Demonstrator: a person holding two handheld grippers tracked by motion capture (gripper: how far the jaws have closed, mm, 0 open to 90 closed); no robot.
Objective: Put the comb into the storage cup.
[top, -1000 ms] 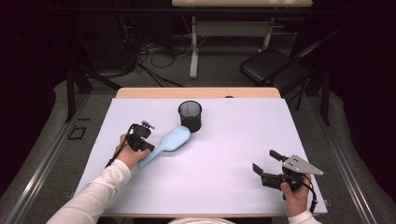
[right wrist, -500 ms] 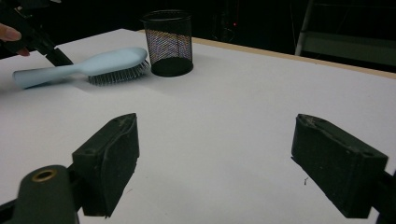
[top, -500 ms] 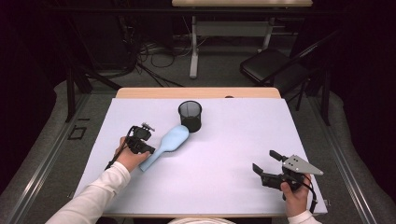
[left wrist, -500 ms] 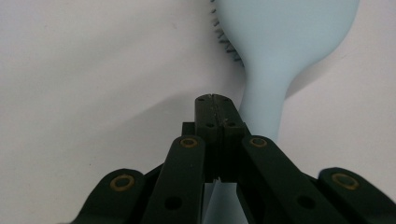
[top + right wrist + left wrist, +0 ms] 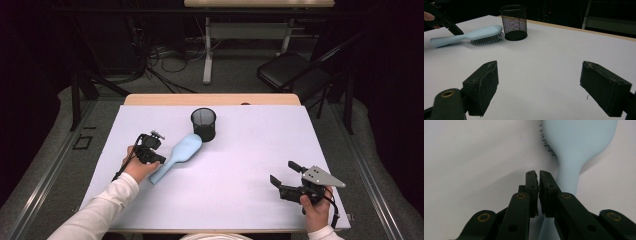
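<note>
While the left tool (image 5: 161,158) sits right at the handle of the pale blue hairbrush (image 5: 177,156) in the high view, a careless push could shove the brush head into the black mesh cup (image 5: 204,124) just beyond it and tip the cup. The brush lies slantwise on the white counter (image 5: 250,150), head near the cup, handle end by the left hand. The right tool (image 5: 284,175) rests well apart, near the counter's front right.

From the left gripper view, the jaws are almost pressed together, having just opened a crack, with nothing between them. The brush handle (image 5: 566,177) runs just beside and partly under the right jaw, bristles down. Closing here would likely miss or only graze the handle.

Seen from the right gripper view, the right tool's jaws stand spread and empty. The hairbrush (image 5: 469,35) and cup (image 5: 514,22) lie far off, the left tool (image 5: 455,30) touching or nearly touching the handle.
</note>
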